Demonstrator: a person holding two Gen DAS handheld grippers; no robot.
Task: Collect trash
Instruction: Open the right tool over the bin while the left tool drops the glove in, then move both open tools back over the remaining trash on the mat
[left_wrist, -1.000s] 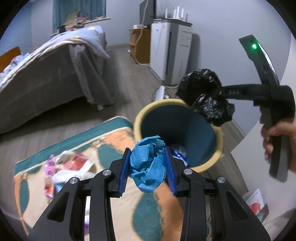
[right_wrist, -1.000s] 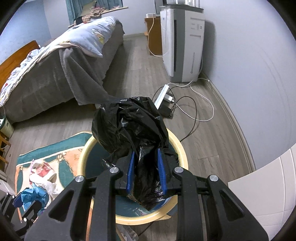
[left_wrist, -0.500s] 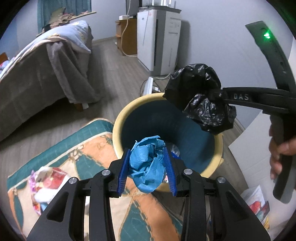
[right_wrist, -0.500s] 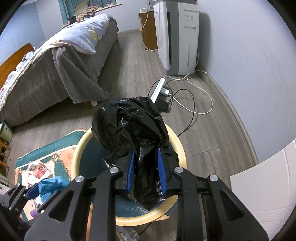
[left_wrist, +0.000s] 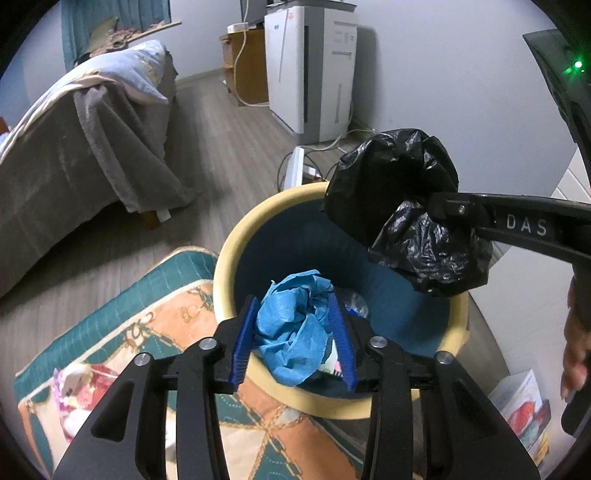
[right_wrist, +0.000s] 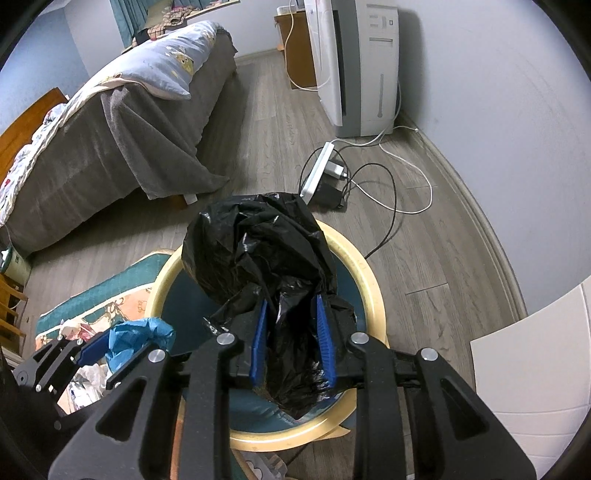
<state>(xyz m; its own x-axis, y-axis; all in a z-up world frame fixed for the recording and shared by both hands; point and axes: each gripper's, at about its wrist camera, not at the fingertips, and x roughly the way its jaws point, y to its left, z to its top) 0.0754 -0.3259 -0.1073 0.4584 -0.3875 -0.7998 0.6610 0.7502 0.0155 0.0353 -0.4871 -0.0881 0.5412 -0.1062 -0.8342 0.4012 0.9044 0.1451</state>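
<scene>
Left wrist: crumpled blue paper over round bin; glossy black bag.

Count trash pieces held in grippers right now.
2. Blue crumpled paper in the left gripper over the bin; black plastic bag in the right gripper, also above it.

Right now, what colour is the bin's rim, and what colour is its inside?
The bin has a pale yellow rim and dark teal-blue inside, clearest in the left wrist view.

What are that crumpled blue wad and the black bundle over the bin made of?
The blue wad looks like matte paper or thin nonwoven tissue: soft creases, torn edges, no shine. The black bundle looks like thin glossy plastic film, probably a bin bag: sharp crinkles catching highlights.
</scene>
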